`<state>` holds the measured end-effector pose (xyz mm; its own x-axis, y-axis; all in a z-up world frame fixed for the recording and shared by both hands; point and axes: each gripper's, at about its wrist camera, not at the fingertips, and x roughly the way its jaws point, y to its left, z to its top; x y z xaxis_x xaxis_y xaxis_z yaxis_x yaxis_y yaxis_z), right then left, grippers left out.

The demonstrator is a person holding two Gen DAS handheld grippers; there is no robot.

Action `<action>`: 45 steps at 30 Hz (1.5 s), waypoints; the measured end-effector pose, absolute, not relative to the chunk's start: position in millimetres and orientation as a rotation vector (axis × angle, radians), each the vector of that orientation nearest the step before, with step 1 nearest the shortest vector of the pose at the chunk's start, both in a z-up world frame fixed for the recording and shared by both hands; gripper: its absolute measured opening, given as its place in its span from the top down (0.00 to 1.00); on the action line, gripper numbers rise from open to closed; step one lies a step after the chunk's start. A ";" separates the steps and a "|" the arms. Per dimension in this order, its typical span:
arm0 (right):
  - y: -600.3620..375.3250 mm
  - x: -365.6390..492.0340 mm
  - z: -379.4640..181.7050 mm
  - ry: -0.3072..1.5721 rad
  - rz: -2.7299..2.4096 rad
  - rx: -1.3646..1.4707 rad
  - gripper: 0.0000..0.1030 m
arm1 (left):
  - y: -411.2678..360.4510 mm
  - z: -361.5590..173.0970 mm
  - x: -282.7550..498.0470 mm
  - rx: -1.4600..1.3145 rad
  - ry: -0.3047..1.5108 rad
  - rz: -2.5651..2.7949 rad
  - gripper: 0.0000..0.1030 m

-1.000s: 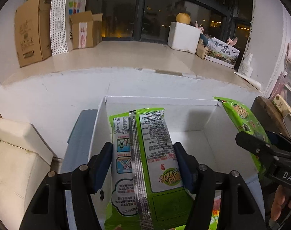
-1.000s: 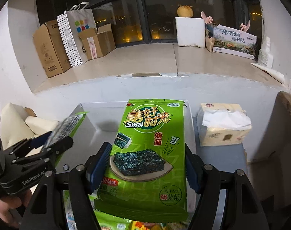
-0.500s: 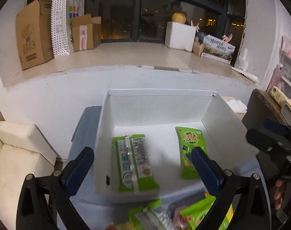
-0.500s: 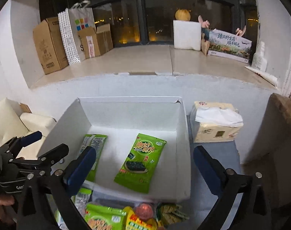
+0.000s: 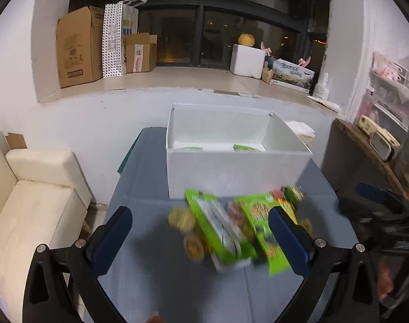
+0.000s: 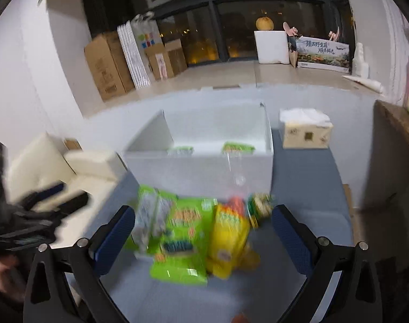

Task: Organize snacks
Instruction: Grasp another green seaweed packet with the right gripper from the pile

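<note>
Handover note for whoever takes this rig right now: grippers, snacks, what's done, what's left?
Left gripper: open, empty.
Right gripper: open, empty.
White box: two green packets lie inside, one left, one right.
Snack pile: on the grey table in front of the box, below both grippers.
Done: two packets boxed. Left: the pile.

Between the blue-padded black jaws of the left gripper point(image 5: 200, 235) lies a blurred heap of snack packets point(image 5: 231, 231) — bright green, yellow, touches of red — and beyond it a plain white box point(image 5: 236, 172) on the grey-blue tabletop point(image 5: 150, 193).
</note>
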<state>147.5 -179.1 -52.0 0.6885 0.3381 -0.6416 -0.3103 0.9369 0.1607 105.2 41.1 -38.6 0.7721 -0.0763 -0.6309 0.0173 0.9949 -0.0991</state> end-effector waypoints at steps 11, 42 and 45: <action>-119.2 191.2 -129.7 0.903 0.325 -0.036 0.00 | 62.1 -64.4 37.0 -0.107 0.740 -0.013 0.00; -206.1 112.6 -81.2 0.775 0.282 0.097 0.30 | 9.9 -137.6 179.5 -0.087 0.900 -0.019 0.00; -220.6 109.0 -86.1 0.782 0.270 0.121 0.30 | 5.5 -145.0 191.4 -0.090 0.922 -0.005 0.00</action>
